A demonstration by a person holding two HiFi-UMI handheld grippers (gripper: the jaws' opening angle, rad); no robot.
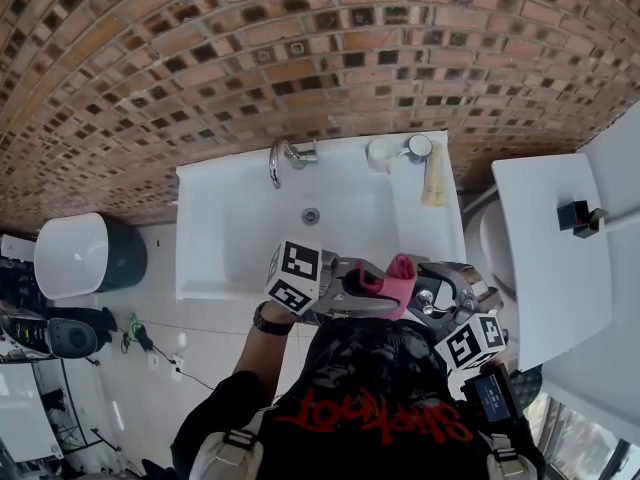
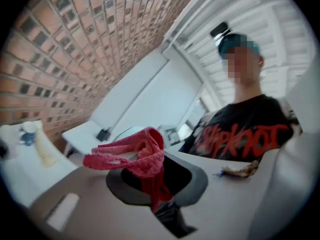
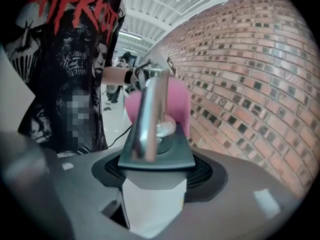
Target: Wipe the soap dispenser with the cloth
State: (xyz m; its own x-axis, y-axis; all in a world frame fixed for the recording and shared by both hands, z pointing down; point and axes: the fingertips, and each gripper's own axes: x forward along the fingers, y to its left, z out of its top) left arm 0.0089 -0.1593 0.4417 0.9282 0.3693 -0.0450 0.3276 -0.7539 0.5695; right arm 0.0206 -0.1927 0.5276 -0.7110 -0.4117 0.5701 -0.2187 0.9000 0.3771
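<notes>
Red knitted cloth (image 2: 145, 154) — bunched, looped — is pinched in the closed left gripper (image 2: 159, 199). White angular soap dispenser (image 3: 156, 151), with dark flat cap and chrome spout, is clamped by the right gripper (image 3: 150, 216) near the basin's (image 1: 215, 238) front edge — cloth just behind its spout.

free: sink basin (image 1: 240, 238) open | blocked: faucet (image 1: 283, 158), bottle (image 1: 434, 181) on back rim (brick wall (image 1: 300, 48) behind)

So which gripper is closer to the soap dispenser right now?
Right. The right gripper is clamped on the soap dispenser; the left gripper sits just beside it, holding the cloth up by the pump.
</notes>
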